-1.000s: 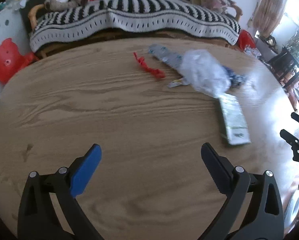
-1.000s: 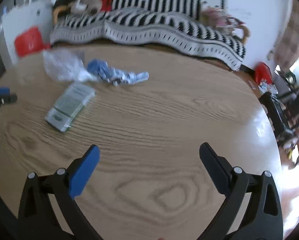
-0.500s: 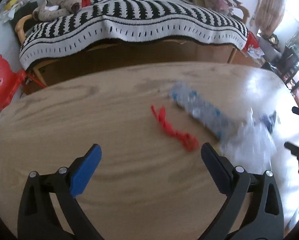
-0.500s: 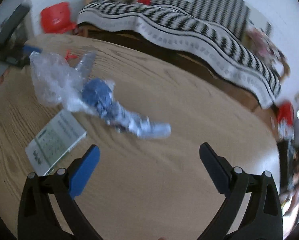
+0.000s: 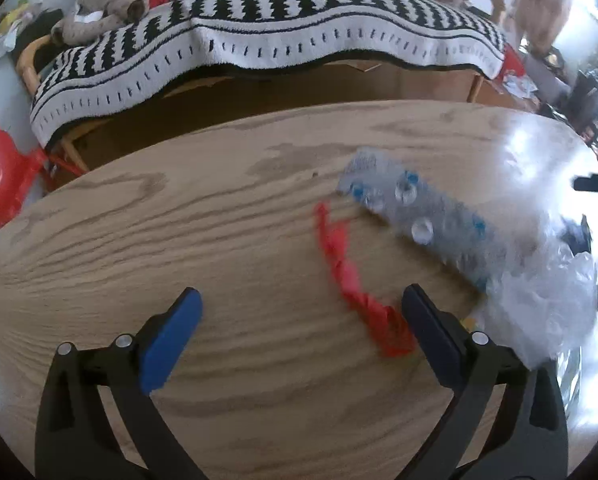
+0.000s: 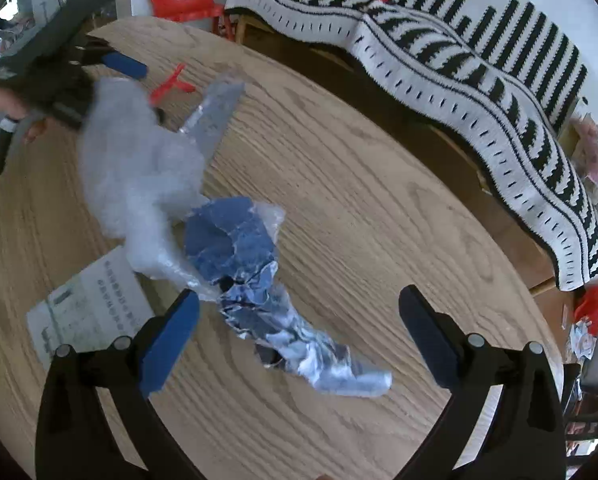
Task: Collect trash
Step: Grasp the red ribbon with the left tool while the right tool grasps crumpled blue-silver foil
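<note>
Over the last second both tools have swung in from bare wood toward the litter, so collecting is about to start and nothing is gripped yet. On the left side, the left tool (image 5: 299, 316) has come up low and spread wide, released, with the red twisted scrap (image 5: 349, 272) lying on the worktop (image 5: 139, 240) between its fingers, the scrap's near end just beside the right-hand finger. Past it a clear blister strip (image 5: 415, 216) lies at a slant, its far end touching the crumpled clear plastic (image 5: 547, 304). To the right, the right tool (image 6: 299, 320) is likewise released and has closed on the crumpled blue wrapper (image 6: 259, 280), which runs diagonally between its fingers; a flat printed packet (image 6: 87, 304) lies just left of them
</note>
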Demonstrator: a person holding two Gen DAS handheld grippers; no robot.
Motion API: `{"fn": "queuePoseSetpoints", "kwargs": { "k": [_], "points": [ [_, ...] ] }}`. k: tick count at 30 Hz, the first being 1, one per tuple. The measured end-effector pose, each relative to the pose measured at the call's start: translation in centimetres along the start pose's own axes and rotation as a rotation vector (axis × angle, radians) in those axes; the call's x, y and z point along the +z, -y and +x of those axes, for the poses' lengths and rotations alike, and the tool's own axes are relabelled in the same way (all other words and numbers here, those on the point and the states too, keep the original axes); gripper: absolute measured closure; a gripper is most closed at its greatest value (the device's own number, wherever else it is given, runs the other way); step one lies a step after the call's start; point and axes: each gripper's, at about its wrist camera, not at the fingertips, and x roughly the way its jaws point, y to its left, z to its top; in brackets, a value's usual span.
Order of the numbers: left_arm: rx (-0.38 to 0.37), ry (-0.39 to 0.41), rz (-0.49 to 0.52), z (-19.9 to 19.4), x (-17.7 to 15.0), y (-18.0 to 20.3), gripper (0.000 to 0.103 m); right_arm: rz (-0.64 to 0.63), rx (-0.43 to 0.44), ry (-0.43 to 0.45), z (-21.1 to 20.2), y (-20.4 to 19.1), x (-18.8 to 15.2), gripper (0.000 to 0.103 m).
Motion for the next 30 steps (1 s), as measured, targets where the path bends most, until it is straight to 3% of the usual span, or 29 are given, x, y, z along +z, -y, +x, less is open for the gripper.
{"fn": "queuePoseSetpoints", "kwargs": {
  "k": [7,11,15,23,30],
  "points": [
    [0.013,0.002,-0.031,-1.0,-1.5,-3.5,0.006,0.029,0.031,0.005,0.3,0.7,-0.1,0.007],
    [0.018,-0.010,-0.034,-1.0,-1.4,-3.1,0.006,0.110,0.088,-0.001,0.7,1.7,-0.6,0.007],
    [-0.022,-0.005,0.050,-0.7,-0.9,-2.0,0.006,0.160,0.140,-0.007,0.8,2.0,-1.2,0.006],
    [-0.121,-0.009,0.253,-0.3,0.0,-1.6,0.006,0.117,0.170,0.007,0.9,2.5,-1.4,0.005],
    [-0.181,0.004,0.349,0.5,1.0,-0.5,0.005,0.117,0.170,0.038,0.8,2.4,-1.8,0.005]
  ]
}}
